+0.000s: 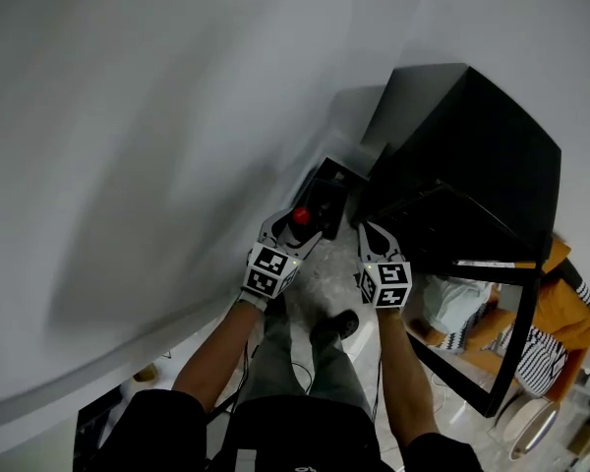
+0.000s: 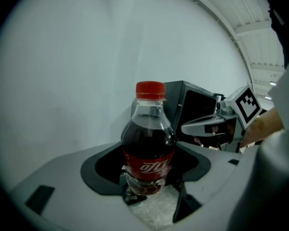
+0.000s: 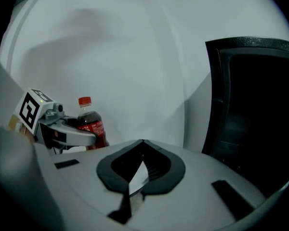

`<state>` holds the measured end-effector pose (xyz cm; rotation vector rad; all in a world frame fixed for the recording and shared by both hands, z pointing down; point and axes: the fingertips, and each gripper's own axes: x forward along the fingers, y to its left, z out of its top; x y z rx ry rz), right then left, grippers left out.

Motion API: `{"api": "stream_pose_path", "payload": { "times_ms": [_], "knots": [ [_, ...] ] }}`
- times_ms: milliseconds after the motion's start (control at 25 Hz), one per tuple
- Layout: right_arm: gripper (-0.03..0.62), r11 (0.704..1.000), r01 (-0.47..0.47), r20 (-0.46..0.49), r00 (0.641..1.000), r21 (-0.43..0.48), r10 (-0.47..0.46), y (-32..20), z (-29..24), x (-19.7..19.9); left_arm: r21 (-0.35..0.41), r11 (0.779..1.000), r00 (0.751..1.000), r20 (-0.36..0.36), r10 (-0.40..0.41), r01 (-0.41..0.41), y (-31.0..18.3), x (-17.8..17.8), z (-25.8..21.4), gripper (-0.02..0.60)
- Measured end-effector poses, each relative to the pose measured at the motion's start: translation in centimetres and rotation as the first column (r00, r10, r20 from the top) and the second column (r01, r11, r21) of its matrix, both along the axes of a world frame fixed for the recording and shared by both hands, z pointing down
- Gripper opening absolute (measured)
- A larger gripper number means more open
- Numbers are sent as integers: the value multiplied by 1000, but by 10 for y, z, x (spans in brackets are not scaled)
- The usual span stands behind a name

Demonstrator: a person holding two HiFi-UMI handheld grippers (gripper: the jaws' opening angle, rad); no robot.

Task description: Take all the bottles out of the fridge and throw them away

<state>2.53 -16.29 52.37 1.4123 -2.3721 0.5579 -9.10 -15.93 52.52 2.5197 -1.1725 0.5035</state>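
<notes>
Grippers hang side by side in front of the person. The left gripper (image 2: 147, 189) is clamped on the lower part of a cola bottle (image 2: 148, 143). The bottle stands upright between its jaws in the air, with a red cap on top, dark drink inside and a red label round the middle. The right gripper (image 3: 142, 146) has its jaws pressed together with nothing between them. It sits just to the right of the bottle, apart from it. Beyond the right gripper stands the black fridge (image 3: 253, 109), its door open in the head view. A white wall (image 2: 77, 71) fills the space behind the bottle. Below the grippers are the person's legs and a dark shoe (image 1: 334, 324) on the pale floor (image 1: 324, 273). A dark boxy thing (image 1: 326, 197) lies past the bottle, by the foot of the wall; what it is cannot be told.
</notes>
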Motion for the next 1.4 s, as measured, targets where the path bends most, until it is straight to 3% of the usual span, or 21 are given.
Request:
{"api": "stream_pose_path", "payload": {
  "times_ms": [360,640,1120,1400],
  "knots": [
    [8,1000,7,2,1000,-18,-7,-19,77,2,-13,999,999,1,34,-34,-30,21,91,302],
    [8,1000,12,4,1000,-28,-12,-45,164,5,-42,996,996,30,80,-79,-63,44,200,302],
    [8,1000,-19,-6,1000,-18,19,-32,320,34,-52,995,995,59,86,-83,-79,66,390,302],
    [8,999,-34,-22,999,-13,33,-29,350,46,-51,996,995,67,80,-77,-89,73,435,304]
  ]
}}
